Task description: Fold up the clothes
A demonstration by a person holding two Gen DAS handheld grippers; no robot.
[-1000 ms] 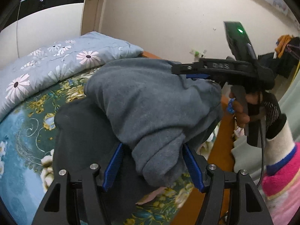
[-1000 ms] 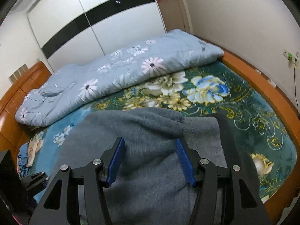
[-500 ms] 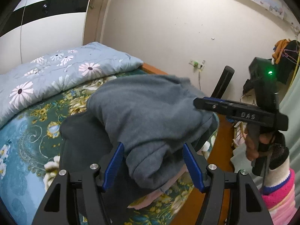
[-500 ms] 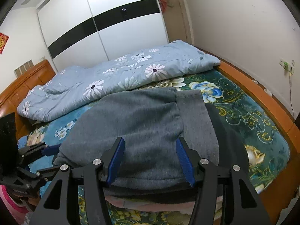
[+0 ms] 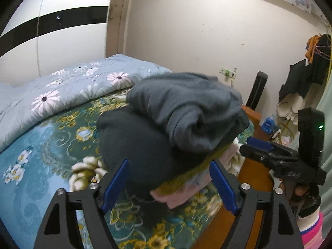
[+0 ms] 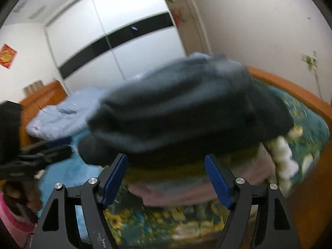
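— Since a second ago both grippers have let the grey folded garment (image 5: 186, 112) go; it lies atop the pile of folded clothes (image 5: 182, 182) near the bed's foot corner.

— And the jaws?

— Left gripper (image 5: 169, 183) and right gripper (image 6: 166, 178) are both opening wide, pads clear of cloth, the pile just ahead between them.

— Around it?

— Floral quilt (image 5: 68, 91) behind, wooden bed frame (image 5: 251, 172) beside. The right view is blurred; lower layers are hard to make out.
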